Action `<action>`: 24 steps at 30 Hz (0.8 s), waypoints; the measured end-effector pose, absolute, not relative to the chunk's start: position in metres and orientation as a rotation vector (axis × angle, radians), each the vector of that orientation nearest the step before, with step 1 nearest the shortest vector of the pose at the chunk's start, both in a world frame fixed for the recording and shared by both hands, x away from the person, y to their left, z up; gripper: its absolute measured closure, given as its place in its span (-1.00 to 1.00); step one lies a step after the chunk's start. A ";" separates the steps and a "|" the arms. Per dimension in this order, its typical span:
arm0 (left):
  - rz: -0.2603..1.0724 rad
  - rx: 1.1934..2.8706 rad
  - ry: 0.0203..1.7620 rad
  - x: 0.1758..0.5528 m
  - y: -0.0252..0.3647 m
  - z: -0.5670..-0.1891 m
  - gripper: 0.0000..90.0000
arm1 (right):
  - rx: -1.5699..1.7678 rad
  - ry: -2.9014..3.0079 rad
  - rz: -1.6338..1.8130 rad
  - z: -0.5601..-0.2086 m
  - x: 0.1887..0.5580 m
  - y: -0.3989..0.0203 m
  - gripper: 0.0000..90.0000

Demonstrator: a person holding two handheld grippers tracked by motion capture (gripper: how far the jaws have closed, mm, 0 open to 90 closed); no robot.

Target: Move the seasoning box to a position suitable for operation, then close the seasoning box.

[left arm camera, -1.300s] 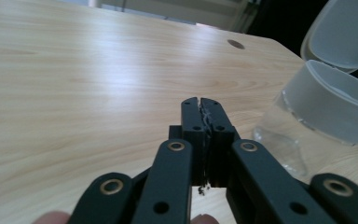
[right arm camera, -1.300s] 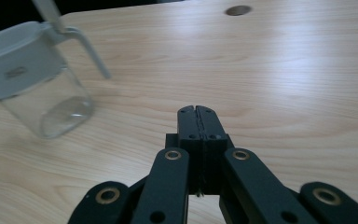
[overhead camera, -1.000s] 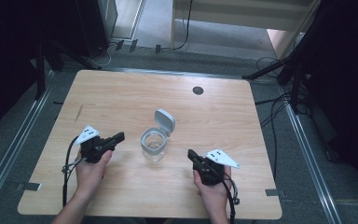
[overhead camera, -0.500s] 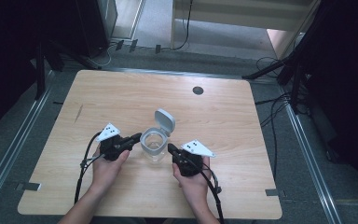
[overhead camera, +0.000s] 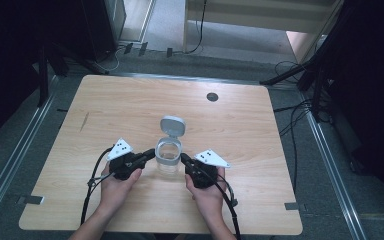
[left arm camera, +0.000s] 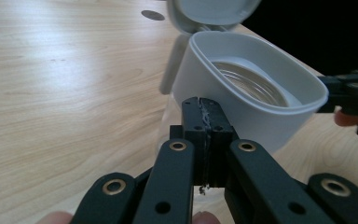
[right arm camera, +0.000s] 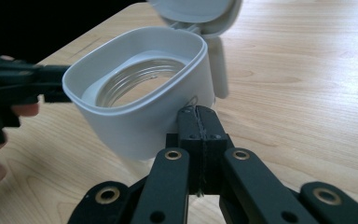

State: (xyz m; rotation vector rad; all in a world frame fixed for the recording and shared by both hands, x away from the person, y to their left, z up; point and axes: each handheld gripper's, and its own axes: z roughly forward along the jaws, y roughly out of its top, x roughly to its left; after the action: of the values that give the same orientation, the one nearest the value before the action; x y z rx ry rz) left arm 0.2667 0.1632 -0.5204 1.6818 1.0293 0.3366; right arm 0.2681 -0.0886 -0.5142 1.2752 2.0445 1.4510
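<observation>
— Judging by its clear body, the jar (overhead camera: 168, 158), stood mid-table between the left gripper (overhead camera: 152, 152) and right gripper (overhead camera: 183, 157), is reckoned rigid, light and slippery. Where should it be taken?

— The white collar (right arm camera: 140, 100) is favoured. Both jaw pairs are pressed shut, empty. Nothing is seen inside; its lid (overhead camera: 172, 125) is flipped open.

A clear glass jar with a pale grey plastic collar (overhead camera: 168, 156) is seen standing upright on the wooden table, slightly toward six o'clock from the middle of the tabletop. Its mouth is left open, and a threaded glass neck (right arm camera: 142, 79) can be made out inside the rounded, oval collar (left arm camera: 256, 88). A grey hinged flip lid (overhead camera: 172, 126) is held tilted back at the jar's twelve o'clock side, joined to the collar by a narrow hinge strap (right arm camera: 218, 65).
</observation>
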 end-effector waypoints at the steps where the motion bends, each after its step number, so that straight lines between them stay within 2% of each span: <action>1: 0.337 1.687 1.025 0.265 0.163 -0.520 1.00 | 1.271 2.043 1.452 -0.514 0.269 -0.090 1.00; 3: 0.345 1.687 1.025 0.264 0.162 -0.520 0.96 | 1.276 2.054 1.454 -0.514 0.271 -0.092 1.00; 7: 0.362 1.631 1.063 0.264 0.180 -0.522 0.73 | 1.271 2.053 1.445 -0.514 0.274 -0.096 1.00; 9: 0.423 1.589 1.095 0.262 0.199 -0.526 0.44 | 1.271 2.049 1.441 -0.512 0.275 -0.100 1.00; 12: 0.506 1.558 1.182 0.256 0.234 -0.533 -0.12 | 1.281 2.040 1.444 -0.509 0.278 -0.106 1.00; 16: 0.542 1.507 1.292 0.243 0.281 -0.542 -0.59 | 1.269 2.041 1.432 -0.503 0.284 -0.113 1.00; 20: 0.549 1.483 1.329 0.231 0.320 -0.545 -0.70 | 1.276 2.025 1.430 -0.494 0.296 -0.116 1.00; 24: 0.523 1.450 1.351 0.227 0.334 -0.549 -0.69 | 1.277 2.016 1.407 -0.481 0.310 -0.114 1.00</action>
State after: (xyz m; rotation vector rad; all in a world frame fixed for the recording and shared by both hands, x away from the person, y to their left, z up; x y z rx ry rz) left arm 0.2266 0.3337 -0.5488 1.4500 1.3507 0.5232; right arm 0.3104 -0.1144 -0.4813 1.2767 2.0165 1.4065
